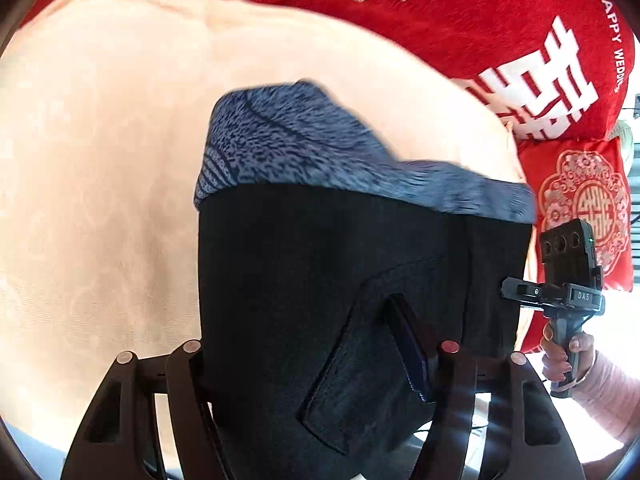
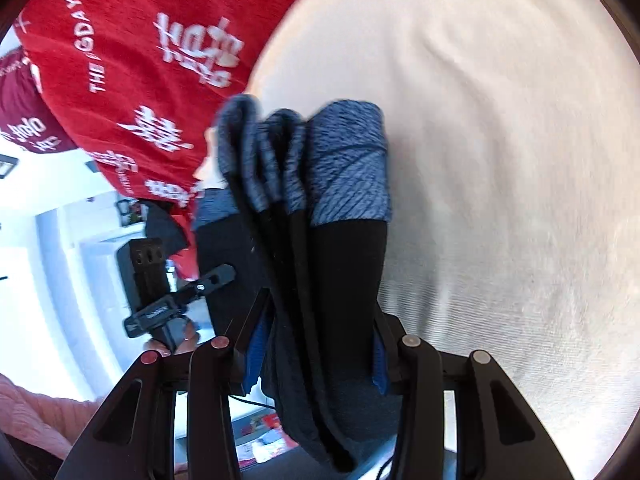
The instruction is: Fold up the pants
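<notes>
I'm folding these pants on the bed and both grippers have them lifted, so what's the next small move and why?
Probably lower the pants flat onto the peach bedsheet. The left gripper and right gripper both clamp the dark fabric, which hangs bunched in layers with the blue cuffs dangling; laying it down would let the next fold be made.

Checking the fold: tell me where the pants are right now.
The pants hang lifted between both grippers over the cream bedspread, red blanket behind.
</notes>
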The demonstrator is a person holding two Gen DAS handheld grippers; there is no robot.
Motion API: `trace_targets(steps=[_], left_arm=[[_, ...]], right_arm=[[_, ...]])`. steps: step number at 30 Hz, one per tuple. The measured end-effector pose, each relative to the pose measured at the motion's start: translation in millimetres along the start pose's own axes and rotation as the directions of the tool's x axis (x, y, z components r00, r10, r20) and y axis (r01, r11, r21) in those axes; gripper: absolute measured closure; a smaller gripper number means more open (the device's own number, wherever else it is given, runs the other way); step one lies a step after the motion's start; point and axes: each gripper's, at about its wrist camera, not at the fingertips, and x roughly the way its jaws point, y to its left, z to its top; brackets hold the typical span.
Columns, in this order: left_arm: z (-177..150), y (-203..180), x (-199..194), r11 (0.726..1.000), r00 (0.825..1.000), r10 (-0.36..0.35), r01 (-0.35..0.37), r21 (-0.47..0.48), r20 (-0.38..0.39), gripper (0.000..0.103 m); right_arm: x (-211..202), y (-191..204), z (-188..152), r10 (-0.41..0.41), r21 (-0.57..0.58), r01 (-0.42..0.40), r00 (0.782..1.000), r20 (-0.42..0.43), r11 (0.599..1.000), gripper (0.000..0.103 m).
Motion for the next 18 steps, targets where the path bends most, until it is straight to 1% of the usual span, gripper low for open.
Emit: trace_targets(steps=[2, 3, 4, 6, 7, 8, 9, 10, 11, 12, 13, 15, 16, 18], left_arm=[[-1.6, 8.0, 4.3, 1.0, 0.999, 0.029, -0.028, -0.013, 0.034, 0.006], [-1.9, 10.9, 5.0, 0.999, 0.999, 0.032, -0.031, -0.023, 0.037, 0.004], [-3.1, 12.7, 3.4, 0.999, 0.999, 0.033, -0.032, -0.039, 0.036, 0.004], [-4.8, 7.9, -5.7, 0.996, 0.994, 0.088, -0.086, -0.03, 0.057, 0.004], [-6.2, 4.3, -14.8, 0.991, 0.988, 0.133, -0.132, -0.013, 0.082, 0.004], [-6.8, 0.8, -27.7, 0.987, 0.98, 0.162, -0.163, -0.003, 0.113, 0.004], [-6.8, -0.2, -38.4, 0.987, 0.978, 0.157, -0.158, -0.003, 0.136, 0.004], [-6.2, -2.5, -50.8, 0.99, 0.976, 0.143, -0.144, -0.003, 0.163, 0.004], [-4.4, -7.2, -63.2, 0.991, 0.973, 0.128, -0.132, 0.008, 0.194, 0.005], [-2.3, -11.4, -70.0, 0.991, 0.97, 0.12, -0.128, 0.025, 0.212, 0.005], [1.0, -17.3, -74.6, 0.991, 0.968, 0.11, -0.124, 0.048, 0.226, 0.005], [8.5, -32.2, -72.0, 0.991, 0.971, 0.075, -0.098, 0.093, 0.226, 0.004], [13.6, -42.6, -63.3, 0.989, 0.973, 0.071, -0.098, 0.115, 0.221, 0.004], [18.9, -52.9, -45.5, 0.984, 0.975, 0.084, -0.114, 0.139, 0.205, 0.004]], right_arm=[[6.1, -8.8, -3.2, -0.036, 0.019, 0.035, 0.999, 0.035, 0.999, 0.046], [5.4, -12.0, -3.6, -0.041, 0.034, 0.039, 0.998, 0.046, 0.999, 0.04], [5.1, -12.3, -3.8, -0.065, 0.051, 0.062, 0.997, 0.053, 0.997, 0.039], [0.6, -5.1, -7.5, -0.117, 0.047, 0.114, 0.991, 0.065, 0.992, 0.037], [-2.9, 1.0, -10.4, -0.167, 0.033, 0.165, 0.983, 0.073, 0.986, 0.037], [-8.5, 10.9, -13.2, -0.24, 0.011, 0.239, 0.967, 0.087, 0.971, 0.037], [-13.3, 18.1, -15.4, -0.283, -0.003, 0.284, 0.954, 0.102, 0.959, 0.037], [-21.7, 28.9, -17.8, -0.346, -0.021, 0.352, 0.929, 0.133, 0.936, 0.037], [-27.8, 36.2, -18.8, -0.38, -0.031, 0.389, 0.912, 0.155, 0.921, 0.041], [-35.7, 44.6, -19.9, -0.391, -0.044, 0.406, 0.901, 0.186, 0.913, 0.058], [-41.9, 50.8, -20.1, -0.381, -0.054, 0.4, 0.901, 0.21, 0.915, 0.07], [-48.4, 69.0, -16.8, -0.355, -0.079, 0.385, 0.9, 0.253, 0.919, 0.071], [-48.3, 75.6, -14.8, -0.352, -0.092, 0.388, 0.897, 0.269, 0.917, 0.071], [-41.1, 88.8, -8.8, -0.341, -0.136, 0.389, 0.898, 0.278, 0.911, 0.072]])
